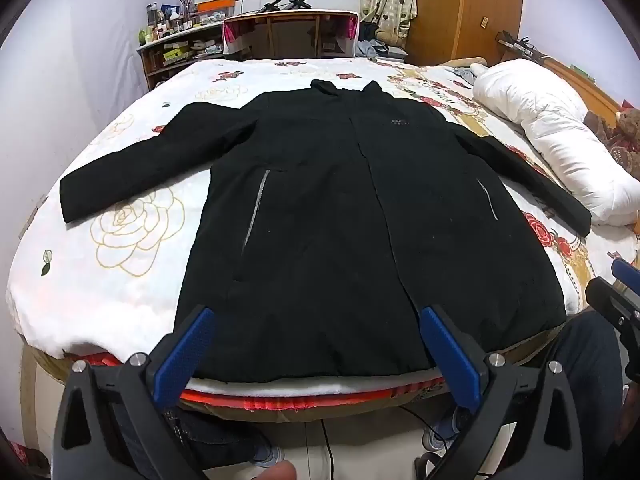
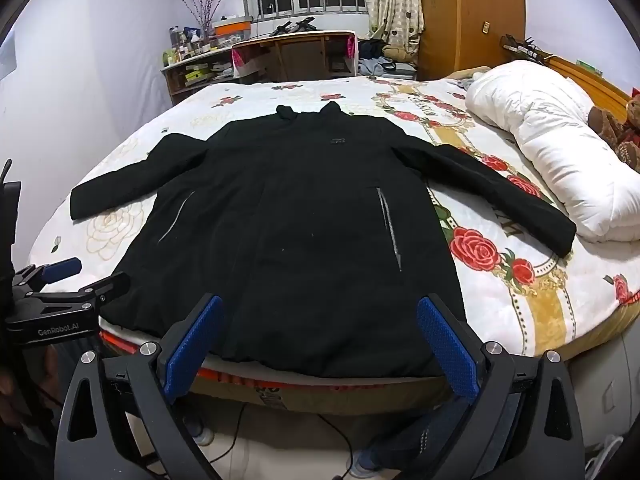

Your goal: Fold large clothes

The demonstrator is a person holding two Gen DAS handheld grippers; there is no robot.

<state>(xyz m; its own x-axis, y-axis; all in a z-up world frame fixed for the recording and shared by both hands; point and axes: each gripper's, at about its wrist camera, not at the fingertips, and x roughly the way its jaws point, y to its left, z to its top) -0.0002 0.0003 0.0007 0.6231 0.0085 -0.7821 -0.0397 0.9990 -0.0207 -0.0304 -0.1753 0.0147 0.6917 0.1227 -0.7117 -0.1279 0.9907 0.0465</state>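
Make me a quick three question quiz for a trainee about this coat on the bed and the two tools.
1. True or false: the black coat lies spread flat, front up, with both sleeves stretched out to the sides.
2. Multiple choice: the white duvet is A) draped over the coat, B) bundled on the bed past the coat's right sleeve, C) on the floor.
3. Short answer: are the left tool and right tool gripping any fabric?

Key
1. True.
2. B.
3. No. Both are open, hanging near the coat's hem with nothing between their fingers.
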